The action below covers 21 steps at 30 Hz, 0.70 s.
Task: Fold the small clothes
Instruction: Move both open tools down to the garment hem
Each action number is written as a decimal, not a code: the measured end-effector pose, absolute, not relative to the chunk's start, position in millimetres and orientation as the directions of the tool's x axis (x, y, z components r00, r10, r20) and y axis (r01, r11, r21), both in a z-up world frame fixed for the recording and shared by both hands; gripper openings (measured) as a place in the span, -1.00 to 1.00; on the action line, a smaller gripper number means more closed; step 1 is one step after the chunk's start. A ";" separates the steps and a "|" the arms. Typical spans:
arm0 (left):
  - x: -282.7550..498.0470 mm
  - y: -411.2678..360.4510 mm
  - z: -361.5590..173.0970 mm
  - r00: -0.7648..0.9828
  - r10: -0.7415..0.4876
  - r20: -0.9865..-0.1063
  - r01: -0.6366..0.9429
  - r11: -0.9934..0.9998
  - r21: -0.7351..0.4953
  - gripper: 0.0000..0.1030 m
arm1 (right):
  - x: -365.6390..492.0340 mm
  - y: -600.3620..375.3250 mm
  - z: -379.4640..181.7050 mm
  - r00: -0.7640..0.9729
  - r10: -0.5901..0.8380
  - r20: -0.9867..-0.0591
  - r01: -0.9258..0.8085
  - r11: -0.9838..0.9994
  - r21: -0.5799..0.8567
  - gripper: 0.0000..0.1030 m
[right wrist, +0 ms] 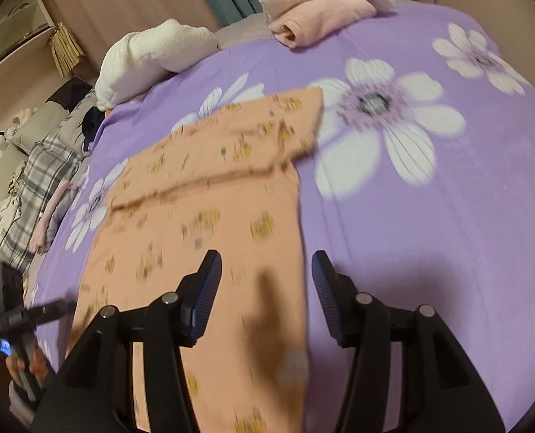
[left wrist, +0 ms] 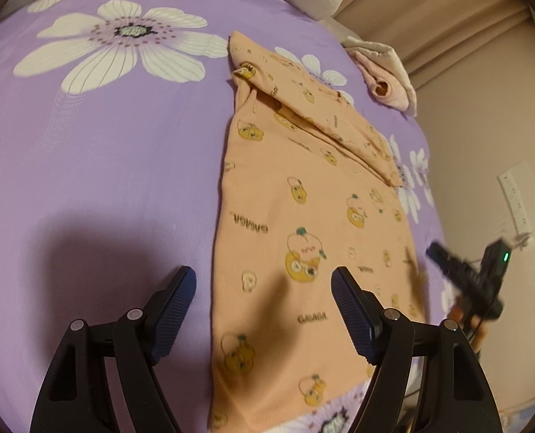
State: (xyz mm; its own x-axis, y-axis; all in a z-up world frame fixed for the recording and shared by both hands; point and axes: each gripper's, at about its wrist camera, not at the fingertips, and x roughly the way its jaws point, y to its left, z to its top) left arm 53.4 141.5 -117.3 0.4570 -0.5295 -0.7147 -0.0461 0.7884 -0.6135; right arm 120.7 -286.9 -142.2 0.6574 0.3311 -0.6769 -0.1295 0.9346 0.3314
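Note:
An orange child's garment (left wrist: 303,216) with yellow cartoon prints lies flat on the purple flowered bedsheet (left wrist: 105,162), its sleeve folded across the top. My left gripper (left wrist: 264,281) is open and empty, hovering over the garment's near left edge. The right gripper shows at the right of the left wrist view (left wrist: 476,278), beyond the garment's right side. In the right wrist view the garment (right wrist: 202,216) is blurred; my right gripper (right wrist: 267,263) is open and empty above its right edge. The left gripper (right wrist: 18,317) appears at the far left of that view.
A folded pink and white garment (left wrist: 386,75) lies at the bed's far corner, also in the right wrist view (right wrist: 314,14). A white plush pillow (right wrist: 152,61) sits at the head. Plaid bedding (right wrist: 40,180) lies beside the bed. A wall and power strip (left wrist: 518,198) are right.

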 end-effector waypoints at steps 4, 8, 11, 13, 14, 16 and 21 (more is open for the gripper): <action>42.7 141.8 -119.8 0.457 -0.559 -0.692 -0.055 0.758 -0.649 0.48 | 88.8 -300.1 -157.1 0.640 0.348 -0.685 -0.103 0.922 0.373 0.09; 35.3 136.0 -119.3 0.459 -0.550 -0.698 -0.050 0.768 -0.638 0.48 | 67.7 -310.8 -171.2 0.630 0.365 -0.686 -0.065 0.904 0.422 0.09; 31.8 129.6 -118.4 0.462 -0.533 -0.709 -0.040 0.786 -0.617 0.48 | 57.3 -313.8 -179.5 0.618 0.378 -0.690 -0.056 0.896 0.440 0.09; 30.8 126.5 -118.9 0.460 -0.528 -0.714 -0.038 0.792 -0.610 0.48 | 52.0 -313.0 -182.2 0.612 0.390 -0.688 -0.063 0.891 0.449 0.09; 30.4 125.6 -119.2 0.459 -0.526 -0.716 -0.037 0.794 -0.607 0.48 | 49.7 -312.2 -182.5 0.611 0.394 -0.687 -0.065 0.890 0.452 0.09; 28.6 123.7 -118.9 0.460 -0.520 -0.720 -0.033 0.800 -0.599 0.48 | 46.8 -311.5 -183.6 0.608 0.400 -0.685 -0.069 0.887 0.457 0.09; 26.0 121.0 -118.9 0.457 -0.520 -0.722 -0.024 0.804 -0.595 0.48 | 38.9 -308.5 -188.1 0.599 0.424 -0.679 -0.081 0.876 0.476 0.09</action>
